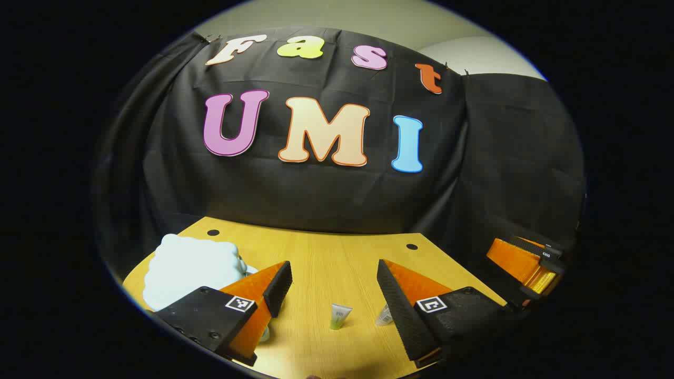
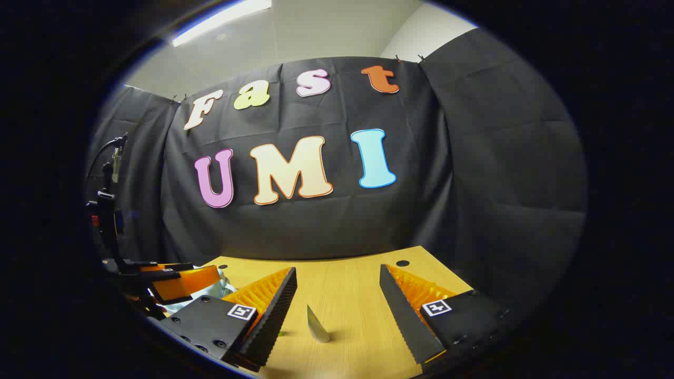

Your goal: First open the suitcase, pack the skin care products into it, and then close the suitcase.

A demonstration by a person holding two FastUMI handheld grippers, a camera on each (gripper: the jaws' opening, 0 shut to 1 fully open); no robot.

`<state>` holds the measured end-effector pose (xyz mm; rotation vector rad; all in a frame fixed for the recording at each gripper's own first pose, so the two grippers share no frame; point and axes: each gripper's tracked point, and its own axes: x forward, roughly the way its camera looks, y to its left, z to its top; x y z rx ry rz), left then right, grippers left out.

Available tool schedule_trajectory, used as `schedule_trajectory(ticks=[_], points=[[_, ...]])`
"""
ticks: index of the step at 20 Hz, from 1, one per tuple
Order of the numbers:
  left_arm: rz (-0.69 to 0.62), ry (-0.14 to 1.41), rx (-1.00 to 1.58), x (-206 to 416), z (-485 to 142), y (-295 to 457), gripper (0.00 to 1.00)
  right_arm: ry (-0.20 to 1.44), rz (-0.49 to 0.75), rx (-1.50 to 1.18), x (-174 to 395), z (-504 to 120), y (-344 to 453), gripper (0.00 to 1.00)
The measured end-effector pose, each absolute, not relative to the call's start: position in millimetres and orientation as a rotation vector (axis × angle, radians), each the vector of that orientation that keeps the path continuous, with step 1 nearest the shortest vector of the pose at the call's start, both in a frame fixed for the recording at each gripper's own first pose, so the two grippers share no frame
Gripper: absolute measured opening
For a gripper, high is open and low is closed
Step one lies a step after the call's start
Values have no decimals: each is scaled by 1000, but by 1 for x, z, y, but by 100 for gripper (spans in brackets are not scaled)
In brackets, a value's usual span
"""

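Both views are dim overall, the black cloth wall soaking up most of the light. In the right gripper view a long white ceiling strip light (image 2: 221, 20) glows at the upper left and blurs toward the rim. The yellow wooden table (image 1: 337, 263) is evenly lit, with soft shadows. Fisheye distortion bows straight edges, and the rims darken and soften.

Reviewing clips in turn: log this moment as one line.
left gripper: open, empty | right gripper: open, empty | suitcase: closed | tubes: on table
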<state>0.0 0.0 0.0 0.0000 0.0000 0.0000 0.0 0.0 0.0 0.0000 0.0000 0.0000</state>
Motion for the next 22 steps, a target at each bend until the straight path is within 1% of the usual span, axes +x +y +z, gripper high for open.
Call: schedule_trajectory(ticks=[3,4,5,8,10,11,12,18,19,20,22], points=[[12,34,-11,5,-5,5,95,26,4,-2,1,-7,0,98],[15,43,-16,5,-8,8,95,27,8,2,1,-9,1,95],[20,51,-18,7,-9,10,96,25,10,6,1,-8,2,98],[43,82,-15,13,-13,23,96,31,18,-4,0,-12,5,98],[71,129,-22,17,-21,33,96,29,23,-14,1,-13,6,98],[87,156,-32,20,-26,39,96,31,28,-13,2,-13,8,95],[97,183,-47,22,-32,43,96,34,31,-11,2,-14,9,98],[143,330,-120,46,-45,73,96,53,38,-7,1,-22,11,98],[146,360,-140,51,-48,76,94,57,36,-11,1,-24,11,98],[151,392,-160,55,-52,79,96,64,34,-15,1,-27,10,98],[158,458,-187,65,-58,86,96,71,31,-24,-1,-28,9,98]])
